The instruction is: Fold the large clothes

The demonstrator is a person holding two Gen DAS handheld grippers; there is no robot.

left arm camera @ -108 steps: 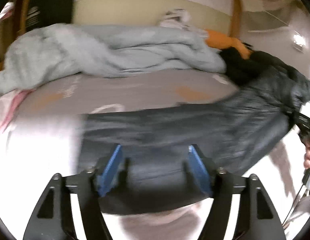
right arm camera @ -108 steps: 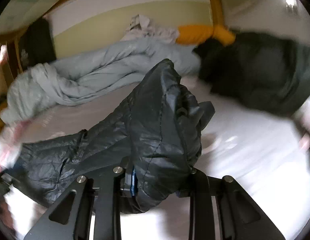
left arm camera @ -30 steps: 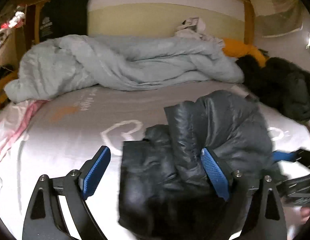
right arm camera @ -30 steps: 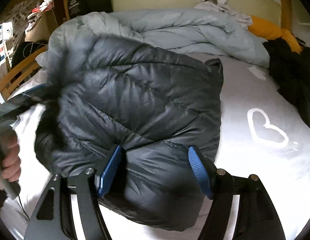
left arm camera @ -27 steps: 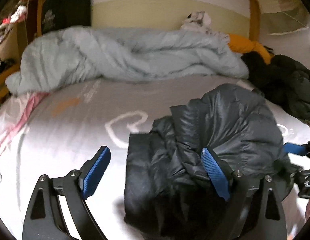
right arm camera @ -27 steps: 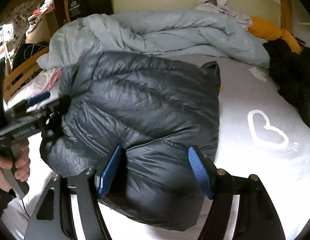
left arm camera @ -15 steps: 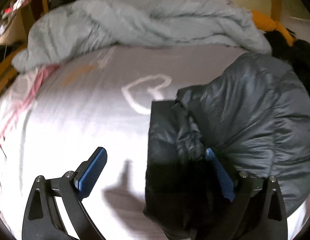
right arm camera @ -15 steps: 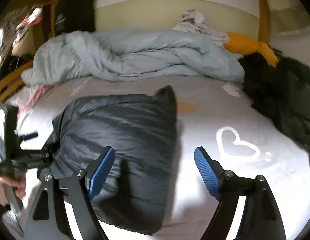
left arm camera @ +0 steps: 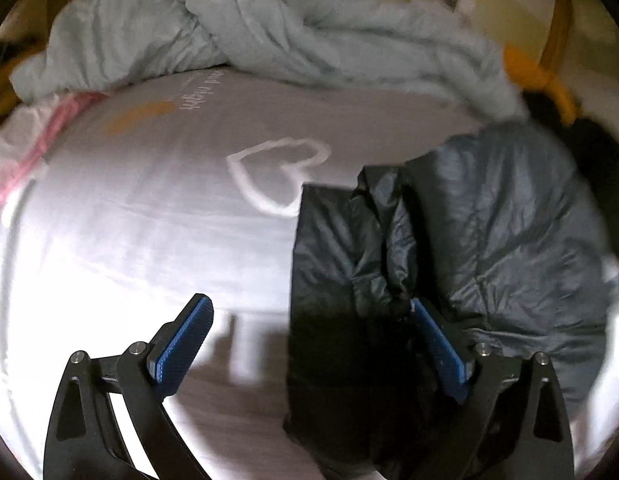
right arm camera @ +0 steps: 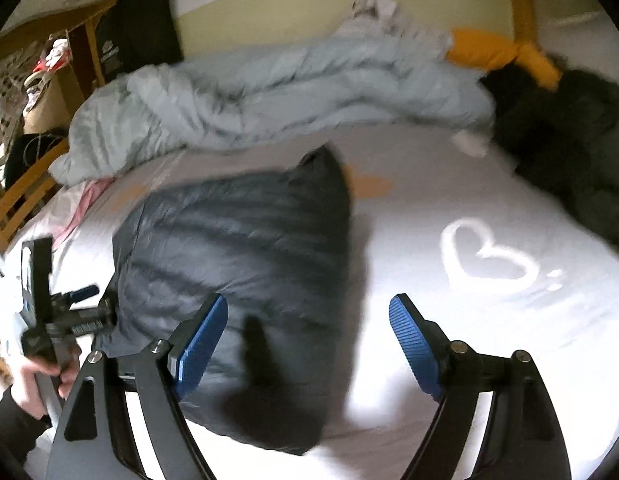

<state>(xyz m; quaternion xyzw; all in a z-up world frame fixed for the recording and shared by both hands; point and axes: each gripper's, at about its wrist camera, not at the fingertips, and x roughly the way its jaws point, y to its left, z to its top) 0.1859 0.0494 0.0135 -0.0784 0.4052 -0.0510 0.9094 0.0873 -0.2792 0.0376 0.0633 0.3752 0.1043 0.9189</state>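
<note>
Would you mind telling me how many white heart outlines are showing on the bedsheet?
2: one heart just left of the folded dark puffer jacket, another heart to its right. The jacket or duvet may hide more.

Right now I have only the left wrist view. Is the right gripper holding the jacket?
Observer: No. The right gripper has open jaws, nothing pinched: one pad over the jacket, the other over bare sheet.
Operator: How does the fold look?
Observer: A compact block lying flat, one corner poking up at its far edge.
Operator: And on its other side?
Observer: A second white heart printed on the sheet, clear of the jacket.
</note>
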